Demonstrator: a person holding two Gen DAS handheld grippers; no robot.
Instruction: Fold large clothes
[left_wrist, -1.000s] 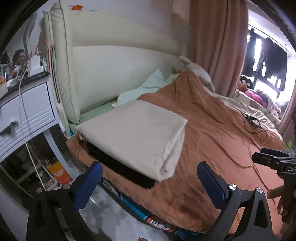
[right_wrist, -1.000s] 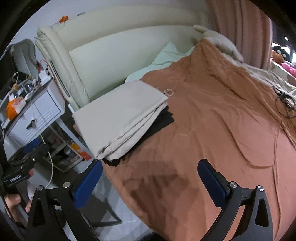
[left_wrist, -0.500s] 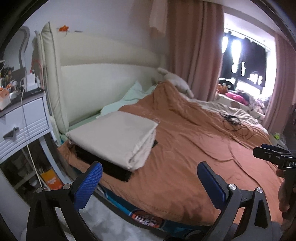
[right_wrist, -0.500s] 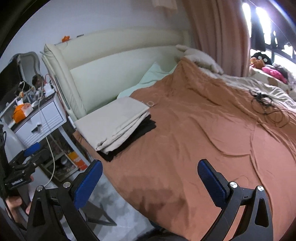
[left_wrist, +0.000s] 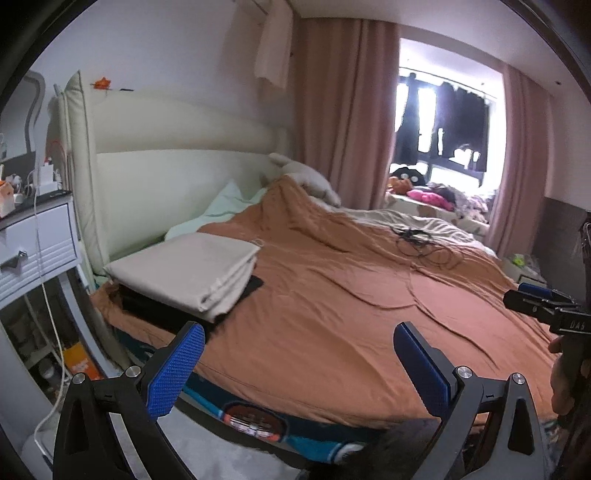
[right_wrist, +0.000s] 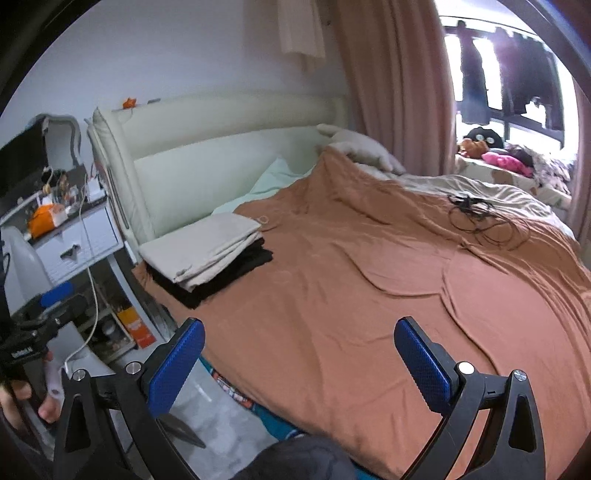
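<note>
A wide bed (left_wrist: 332, 314) fills the room, covered by a rust-orange sheet (right_wrist: 369, 295) that lies in shallow wrinkles. A cream padded headboard (left_wrist: 177, 177) stands behind it, and pink curtains (left_wrist: 343, 110) frame a bright window (left_wrist: 443, 110) on the far side. A white bedside cabinet (left_wrist: 33, 251) sits just beside the near corner of the bed, with cables hanging down its front.

The folded beige cloth (left_wrist: 192, 269) rests on a folded black garment (right_wrist: 221, 277) at the corner of the bed near the headboard, close to the mattress edge. A tangle of black cable (right_wrist: 480, 218) lies on the far part of the sheet, well apart from the stack. The middle and near stretch of the sheet is bare.

The left tongs (left_wrist: 299, 365) hang wide apart and empty above the bed's near edge. The right tongs (right_wrist: 299, 365) are likewise spread wide, gripping nothing, over the bare sheet.
</note>
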